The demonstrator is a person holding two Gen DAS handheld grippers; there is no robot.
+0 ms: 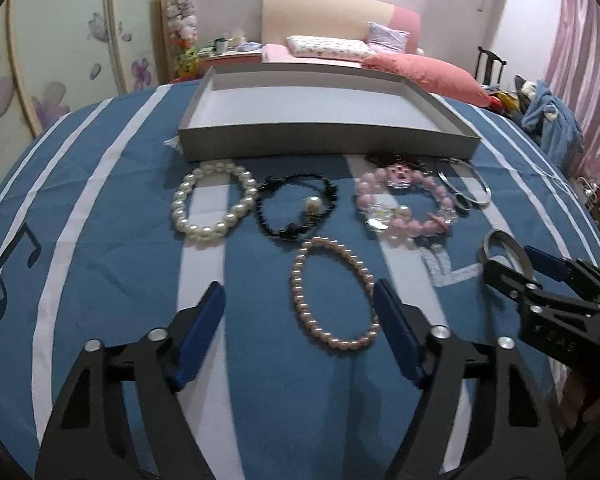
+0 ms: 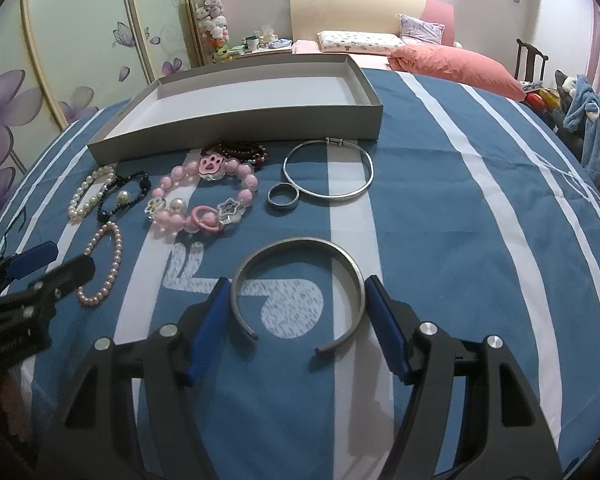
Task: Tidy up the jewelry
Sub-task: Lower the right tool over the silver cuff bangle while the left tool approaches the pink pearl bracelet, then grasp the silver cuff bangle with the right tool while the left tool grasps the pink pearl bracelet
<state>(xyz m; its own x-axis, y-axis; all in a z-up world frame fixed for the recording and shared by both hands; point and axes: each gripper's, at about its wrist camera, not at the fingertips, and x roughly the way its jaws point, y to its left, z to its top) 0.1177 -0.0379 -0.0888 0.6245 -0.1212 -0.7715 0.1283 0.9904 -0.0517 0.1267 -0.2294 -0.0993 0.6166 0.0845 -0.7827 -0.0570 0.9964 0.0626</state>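
Blue-and-white striped cloth [image 2: 440, 200] covers the work surface. Grey shallow tray [image 2: 236, 124] at the far side, nothing in it as far as either view shows; by my reading the sorting has not yet put a single piece away. All jewelry lies loose on the cloth near the tray's front wall. Largest pieces first: open silver cuff [image 2: 300, 280] nearest on the right, thin silver bangle [image 2: 328, 174] beyond it, pink charm bracelet [image 2: 204, 200] left of that with a dark red bead bracelet [image 2: 240, 152] just behind. Further left: white pearl bracelet [image 1: 214, 204], black bead bracelet [image 1: 296, 206], and nearer, pink pearl bracelet [image 1: 334, 300]. Small dark ring [image 2: 283, 198] just beside the bangle. Right gripper [image 2: 296, 320] spread wide, blue pads flanking the cuff, not gripping it. Left gripper [image 1: 300, 336] also spread, holding nothing, pink pearl bracelet between its pads. Everything left to do.
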